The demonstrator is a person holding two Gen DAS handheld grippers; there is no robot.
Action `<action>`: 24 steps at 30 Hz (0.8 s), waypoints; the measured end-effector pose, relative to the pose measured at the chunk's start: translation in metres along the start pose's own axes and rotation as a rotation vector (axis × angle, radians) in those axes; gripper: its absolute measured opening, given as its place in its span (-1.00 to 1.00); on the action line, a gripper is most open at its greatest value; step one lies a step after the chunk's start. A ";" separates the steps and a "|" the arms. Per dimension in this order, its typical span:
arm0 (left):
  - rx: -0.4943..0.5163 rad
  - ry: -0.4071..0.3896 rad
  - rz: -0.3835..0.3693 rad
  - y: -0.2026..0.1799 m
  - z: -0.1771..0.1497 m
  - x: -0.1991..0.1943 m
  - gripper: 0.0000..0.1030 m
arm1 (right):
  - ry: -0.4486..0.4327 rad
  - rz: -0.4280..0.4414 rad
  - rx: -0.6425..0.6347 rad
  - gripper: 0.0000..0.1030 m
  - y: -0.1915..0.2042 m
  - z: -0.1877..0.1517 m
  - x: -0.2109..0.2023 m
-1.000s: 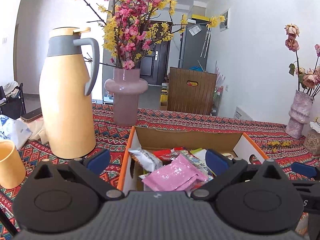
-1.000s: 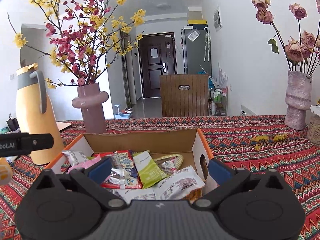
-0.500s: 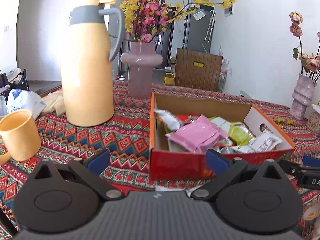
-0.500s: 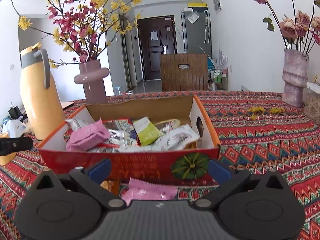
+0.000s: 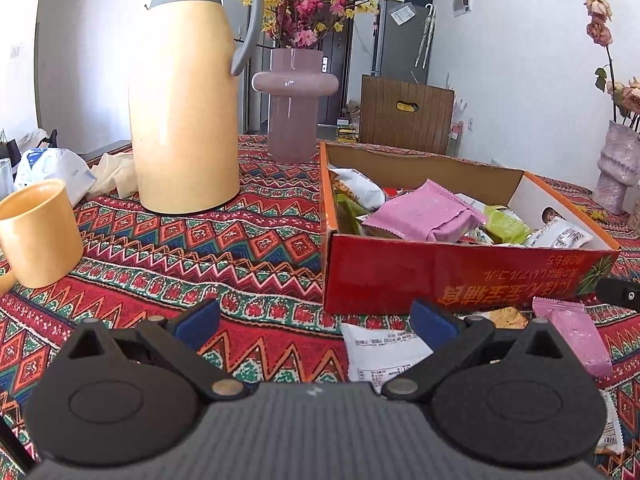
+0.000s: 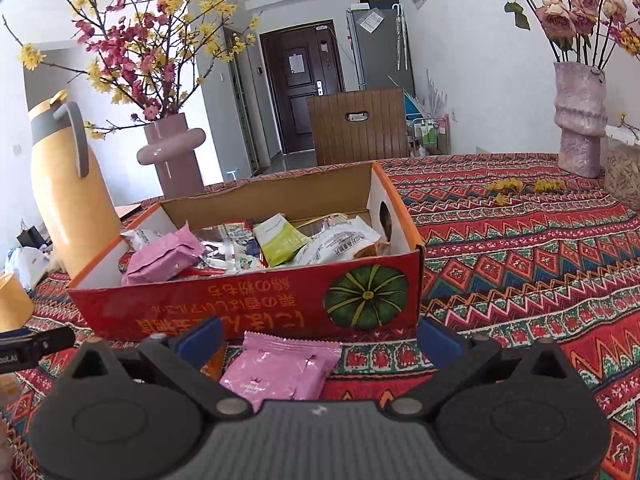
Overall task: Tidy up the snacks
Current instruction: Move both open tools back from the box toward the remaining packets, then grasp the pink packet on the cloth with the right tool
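A red cardboard box (image 5: pixel 460 280) (image 6: pixel 256 304) holds several snack packets, with a pink one (image 5: pixel 424 216) (image 6: pixel 164 256) on top. Loose packets lie on the cloth in front of the box: a pink packet (image 6: pixel 280 368) (image 5: pixel 572 336), a white packet (image 5: pixel 380 356) and an orange-brown one (image 5: pixel 504 316). My left gripper (image 5: pixel 316 322) is open and empty, low over the cloth left of the box front, with the white packet by its right finger. My right gripper (image 6: pixel 320 336) is open and empty, with the pink packet lying between its fingers.
A tall yellow thermos (image 5: pixel 184 112) and a yellow mug (image 5: pixel 38 232) stand left of the box. A pink vase with blossom branches (image 5: pixel 294 104) stands behind. Another vase with roses (image 6: pixel 580 120) is at the far right. A patterned cloth (image 6: pixel 520 248) covers the table.
Both grippers have pulled back from above the box and dropped low to the cloth in front of it. The loose packets in front of the box have come into view.
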State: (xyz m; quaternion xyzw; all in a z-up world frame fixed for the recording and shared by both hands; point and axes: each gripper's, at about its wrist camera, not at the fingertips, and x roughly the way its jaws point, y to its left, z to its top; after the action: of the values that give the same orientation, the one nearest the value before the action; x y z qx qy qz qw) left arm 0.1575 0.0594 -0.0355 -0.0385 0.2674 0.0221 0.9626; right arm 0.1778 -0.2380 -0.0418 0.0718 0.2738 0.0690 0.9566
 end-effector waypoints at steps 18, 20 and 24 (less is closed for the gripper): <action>-0.022 0.001 -0.002 0.003 -0.001 0.000 1.00 | 0.174 -0.049 -0.055 1.00 0.028 -0.008 0.024; -0.023 0.002 -0.001 0.003 -0.001 0.000 1.00 | 0.203 -0.073 -0.062 1.00 0.030 -0.006 0.034; -0.022 0.004 -0.001 0.004 -0.001 0.000 1.00 | 0.256 -0.104 -0.085 1.00 0.035 -0.006 0.049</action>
State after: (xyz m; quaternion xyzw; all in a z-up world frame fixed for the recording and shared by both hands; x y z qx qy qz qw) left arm 0.1572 0.0630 -0.0365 -0.0493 0.2693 0.0243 0.9615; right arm 0.2123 -0.1947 -0.0660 0.0075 0.3940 0.0393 0.9182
